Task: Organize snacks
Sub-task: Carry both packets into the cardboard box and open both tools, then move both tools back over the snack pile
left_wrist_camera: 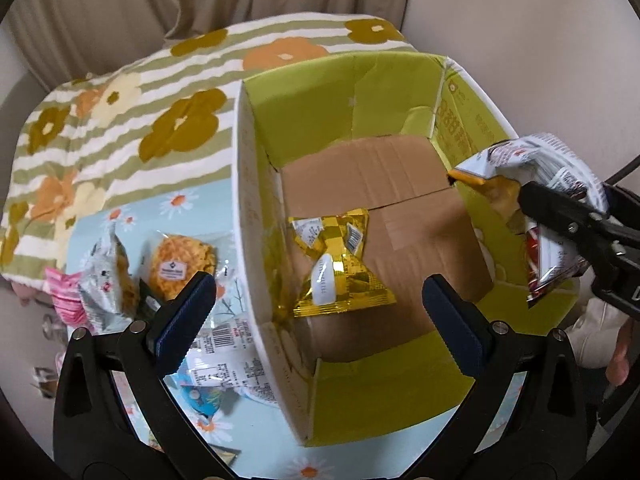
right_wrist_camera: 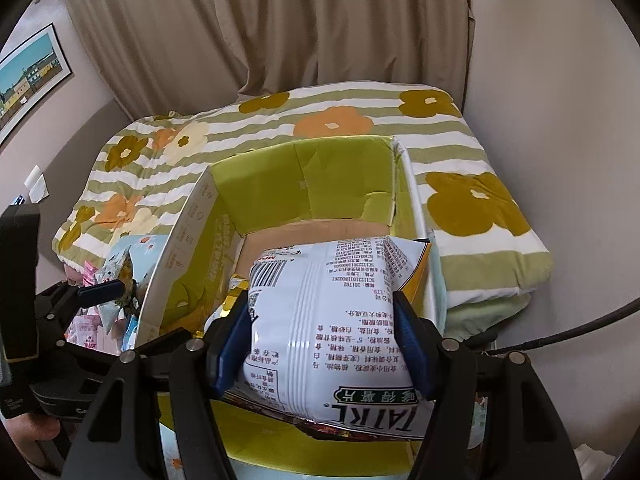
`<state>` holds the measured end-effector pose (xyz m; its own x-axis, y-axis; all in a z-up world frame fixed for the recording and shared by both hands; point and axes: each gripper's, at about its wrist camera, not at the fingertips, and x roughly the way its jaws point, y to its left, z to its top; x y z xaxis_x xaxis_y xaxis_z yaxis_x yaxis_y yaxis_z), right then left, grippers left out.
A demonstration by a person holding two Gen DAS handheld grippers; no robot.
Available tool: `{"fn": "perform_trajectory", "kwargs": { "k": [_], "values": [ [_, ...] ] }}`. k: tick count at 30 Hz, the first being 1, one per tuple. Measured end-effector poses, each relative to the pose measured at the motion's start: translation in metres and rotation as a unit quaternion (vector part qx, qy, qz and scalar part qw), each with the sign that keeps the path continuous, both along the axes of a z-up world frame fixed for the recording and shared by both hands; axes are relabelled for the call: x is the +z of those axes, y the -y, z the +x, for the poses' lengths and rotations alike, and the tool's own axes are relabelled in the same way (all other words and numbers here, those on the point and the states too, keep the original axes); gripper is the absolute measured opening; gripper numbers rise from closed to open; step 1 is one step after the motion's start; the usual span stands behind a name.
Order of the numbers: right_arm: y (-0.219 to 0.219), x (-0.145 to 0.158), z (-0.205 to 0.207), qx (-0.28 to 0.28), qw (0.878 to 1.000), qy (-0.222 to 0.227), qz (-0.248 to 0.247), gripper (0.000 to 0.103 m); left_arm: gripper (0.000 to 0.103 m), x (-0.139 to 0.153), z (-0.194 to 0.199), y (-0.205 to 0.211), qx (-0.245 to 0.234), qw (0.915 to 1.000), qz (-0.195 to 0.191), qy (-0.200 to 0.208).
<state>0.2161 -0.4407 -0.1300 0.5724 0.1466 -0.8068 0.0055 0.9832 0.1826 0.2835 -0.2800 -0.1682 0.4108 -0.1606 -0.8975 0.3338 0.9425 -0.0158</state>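
On the flower-striped bed [left_wrist_camera: 120,128], my open green-lined cardboard box [left_wrist_camera: 360,92] holds one gold foil snack packet [left_wrist_camera: 340,264]. My right claw [right_wrist_camera: 326,340] clamps a white printed crisp bag [right_wrist_camera: 332,312] over the box; my left claw [left_wrist_camera: 320,316] gapes wide, empty.

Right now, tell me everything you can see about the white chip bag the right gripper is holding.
The white chip bag is a puffy, glossy foil-like pouch printed with black text, a barcode and a green label strip; its other face shows red and yellow in the left wrist view. The right gripper is shut on it, its blue pads pinching both sides so the middle creases. It hangs above the open green-lined cardboard box, clear of the gold snack packet lying on the box floor. Only the pads touch it.
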Motion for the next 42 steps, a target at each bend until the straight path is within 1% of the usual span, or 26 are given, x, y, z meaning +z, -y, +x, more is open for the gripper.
{"fn": "perform_trajectory", "kwargs": {
  "k": [4,5,6,7,8,9,12,13,16,18,25,29,31,35,37,42],
  "values": [
    [-0.006,-0.008,0.006,0.012,1.0,-0.012,-0.002,0.063,0.102,0.005,-0.001,-0.006,0.005,0.9999,-0.014,0.004],
    [-0.007,-0.01,0.007,0.01,1.0,-0.015,-0.008,0.066,0.102,0.005,-0.001,-0.007,0.006,0.9999,-0.015,0.005],
    [-0.007,-0.012,0.008,0.007,1.0,-0.014,-0.015,0.074,0.102,0.005,-0.001,-0.007,0.007,0.9999,-0.014,0.004],
    [-0.007,-0.012,0.007,0.006,1.0,-0.011,-0.021,0.08,0.102,0.005,-0.001,-0.008,0.007,0.9999,-0.013,0.003],
    [-0.007,-0.012,0.006,0.002,1.0,-0.001,-0.031,0.095,0.102,0.005,-0.001,-0.008,0.009,0.9999,-0.011,0.004],
    [-0.007,-0.012,0.003,-0.001,0.999,0.01,-0.039,0.102,0.102,0.007,-0.002,-0.009,0.01,0.9999,-0.011,0.007],
    [-0.004,-0.01,-0.003,0.007,0.999,0.028,-0.045,0.102,0.102,0.01,-0.005,-0.011,0.015,0.9998,-0.011,0.01],
    [-0.003,-0.01,-0.004,0.008,0.999,0.029,-0.044,0.102,0.102,0.012,-0.007,-0.012,0.016,0.9997,-0.011,0.013],
    [0.002,-0.009,-0.009,0.009,1.0,0.02,-0.022,0.102,0.102,0.017,-0.011,-0.014,0.021,0.9995,-0.012,0.019],
    [0.002,-0.006,-0.012,0.014,0.999,0.02,-0.024,0.102,0.102,0.021,-0.013,-0.016,0.026,0.9993,-0.014,0.022],
    [-0.002,0.017,-0.028,0.042,0.998,0.042,-0.029,0.102,0.102,0.039,-0.035,-0.028,0.05,0.9974,-0.029,0.043],
    [-0.01,0.025,-0.034,0.067,0.996,0.047,-0.046,0.102,0.102,0.051,-0.047,-0.042,0.072,0.9957,-0.02,0.055],
    [-0.013,0.031,-0.036,0.077,0.995,0.053,-0.04,0.102,0.102,0.059,-0.053,-0.051,0.083,0.9944,-0.014,0.064],
    [-0.02,0.043,-0.042,0.082,0.994,0.065,-0.024,0.102,0.102,0.075,-0.064,-0.071,0.1,0.992,-0.015,0.075],
    [-0.025,0.049,-0.045,0.083,0.994,0.071,-0.024,0.102,0.102,0.083,-0.071,-0.083,0.107,0.9906,-0.015,0.084],
    [-0.049,0.059,-0.047,0.095,0.992,0.079,-0.032,0.102,0.102,0.092,-0.083,-0.116,0.124,0.9869,-0.018,0.101]
  ]
}}
